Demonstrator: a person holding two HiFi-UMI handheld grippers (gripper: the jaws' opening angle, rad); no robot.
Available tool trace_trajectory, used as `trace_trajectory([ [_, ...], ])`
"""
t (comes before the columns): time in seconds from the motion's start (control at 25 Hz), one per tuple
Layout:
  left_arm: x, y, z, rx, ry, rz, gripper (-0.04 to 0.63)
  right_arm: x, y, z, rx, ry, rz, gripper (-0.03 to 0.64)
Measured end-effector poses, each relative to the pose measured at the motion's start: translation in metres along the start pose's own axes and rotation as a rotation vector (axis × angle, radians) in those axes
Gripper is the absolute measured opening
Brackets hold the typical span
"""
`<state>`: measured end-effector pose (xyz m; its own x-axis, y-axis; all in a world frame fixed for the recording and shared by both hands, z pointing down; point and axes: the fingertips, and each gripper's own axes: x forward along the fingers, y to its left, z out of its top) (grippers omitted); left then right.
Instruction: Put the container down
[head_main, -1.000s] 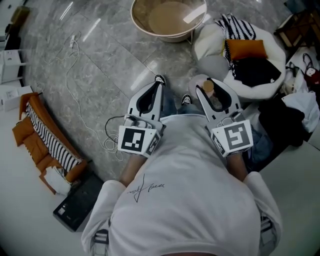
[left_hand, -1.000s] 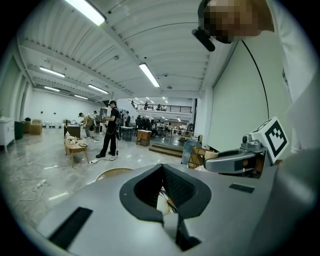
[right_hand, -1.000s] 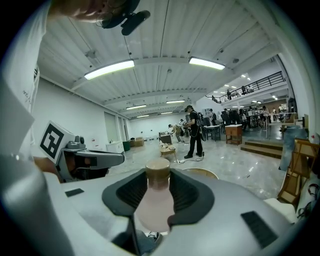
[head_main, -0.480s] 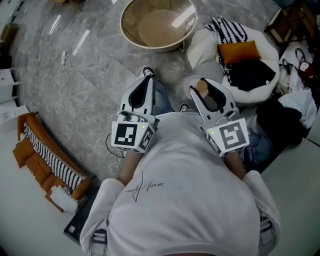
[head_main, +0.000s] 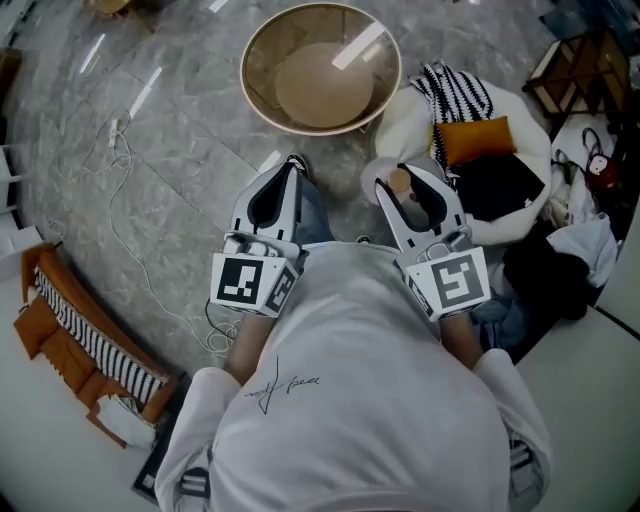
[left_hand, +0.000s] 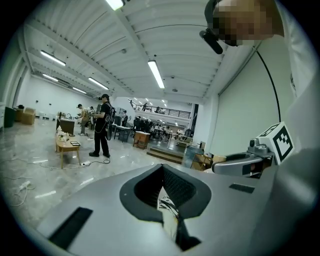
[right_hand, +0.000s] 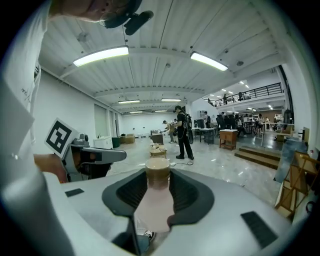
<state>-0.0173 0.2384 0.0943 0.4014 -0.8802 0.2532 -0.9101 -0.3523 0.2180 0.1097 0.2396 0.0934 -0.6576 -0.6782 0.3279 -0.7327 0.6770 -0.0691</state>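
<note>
The container is a pale pink bottle (head_main: 402, 186) with a tan cap, and my right gripper (head_main: 401, 180) is shut on it, above the floor in front of the person's body. In the right gripper view the bottle (right_hand: 156, 200) stands upright between the jaws of the right gripper (right_hand: 158, 176), cap uppermost. My left gripper (head_main: 291, 166) is held level beside it, shut, with nothing in it. In the left gripper view, the left gripper (left_hand: 163, 169) has its tips together, and only floor clutter shows through the hollow behind them.
A big round beige bowl (head_main: 256, 52) sits on the marble floor just ahead. Right of it lies a white cushion (head_main: 410, 100) with a striped cloth, an orange pillow (head_main: 475, 138) and dark clothes. A wooden rack (head_main: 70, 330) and a white cable (head_main: 120, 190) are at left.
The view has slid forward: the bowl and the white cushion now lie lower in the picture and closer to both grippers. The bottle stays gripped in the right gripper.
</note>
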Motion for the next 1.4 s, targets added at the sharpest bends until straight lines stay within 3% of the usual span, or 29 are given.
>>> trace_trajectory([
  [0.68, 0.12, 0.173, 0.08, 0.044, 0.042, -0.148, 0.018, 0.194, -0.029, 0.071, 0.048, 0.041, -0.109, 0.146],
  [1.04, 0.16, 0.214, 0.098, 0.034, 0.054, -0.183, 0.018, 0.251, -0.045, 0.094, 0.048, 0.029, -0.147, 0.146],
  [1.4, 0.188, 0.227, 0.076, 0.008, 0.079, -0.159, 0.018, 0.284, -0.064, 0.083, 0.069, 0.024, -0.107, 0.146],
])
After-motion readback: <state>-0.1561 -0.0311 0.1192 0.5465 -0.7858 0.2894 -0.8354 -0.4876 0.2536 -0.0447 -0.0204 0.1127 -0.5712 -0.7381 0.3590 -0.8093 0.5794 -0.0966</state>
